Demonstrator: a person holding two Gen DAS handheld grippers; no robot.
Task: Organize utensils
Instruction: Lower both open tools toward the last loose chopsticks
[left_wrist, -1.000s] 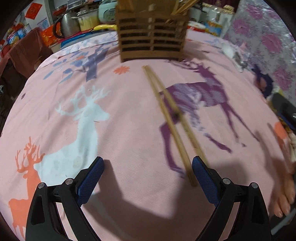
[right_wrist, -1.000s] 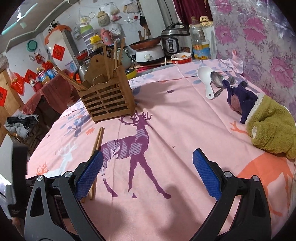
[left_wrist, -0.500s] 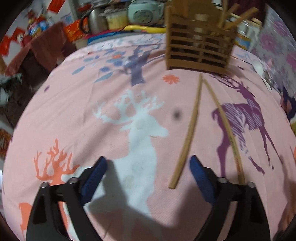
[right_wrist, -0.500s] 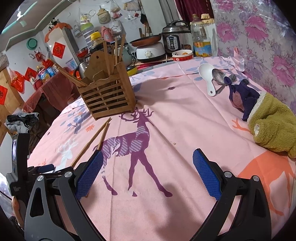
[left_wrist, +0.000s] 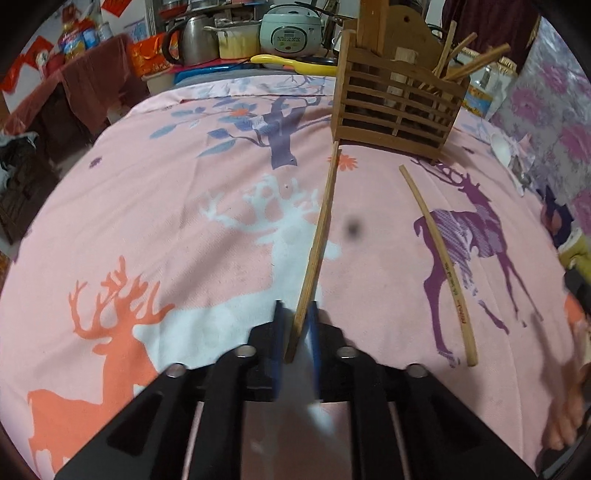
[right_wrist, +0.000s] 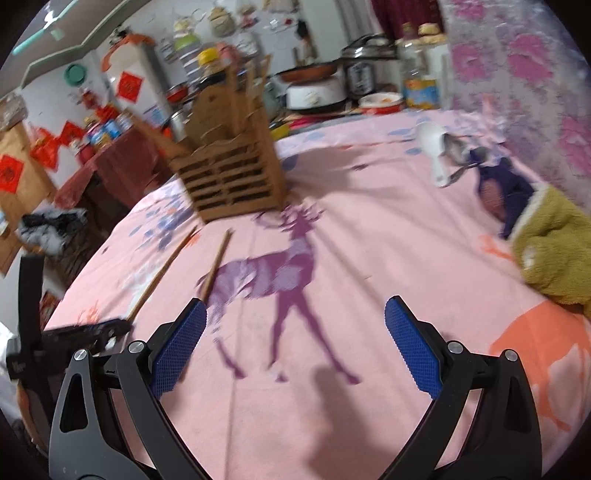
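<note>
Now we have the left gripper (left_wrist: 295, 325) pinched on one chopstick (left_wrist: 319, 236), its blue pads (left_wrist: 277, 332) pressed against the near end of the stick. That chopstick runs away from us across the pink cloth (left_wrist: 147, 206), over the white deer print, and its far tip reaches the front corner of the wooden holder (left_wrist: 397, 110); we cannot tell whether the tip touches it. A second chopstick (left_wrist: 439, 266) lies flat on the cloth to the right, well apart from the first, crossing the purple deer print. The holder stands upright at the far side of the table with several more sticks leaning inside it.

Our right gripper (right_wrist: 295, 343) hangs over the cloth with its fingers (right_wrist: 181, 343) spread wide and nothing between them. In this blurred view we see both chopsticks to the left of the purple deer, pointing toward the holder (right_wrist: 232, 177), and the black left gripper low at the left edge, at the end of the left stick. A white spoon (right_wrist: 436, 147) and a metal spoon (right_wrist: 456, 151) lie together at the far right, next to a green and purple cloth bundle (right_wrist: 546, 243)
</note>
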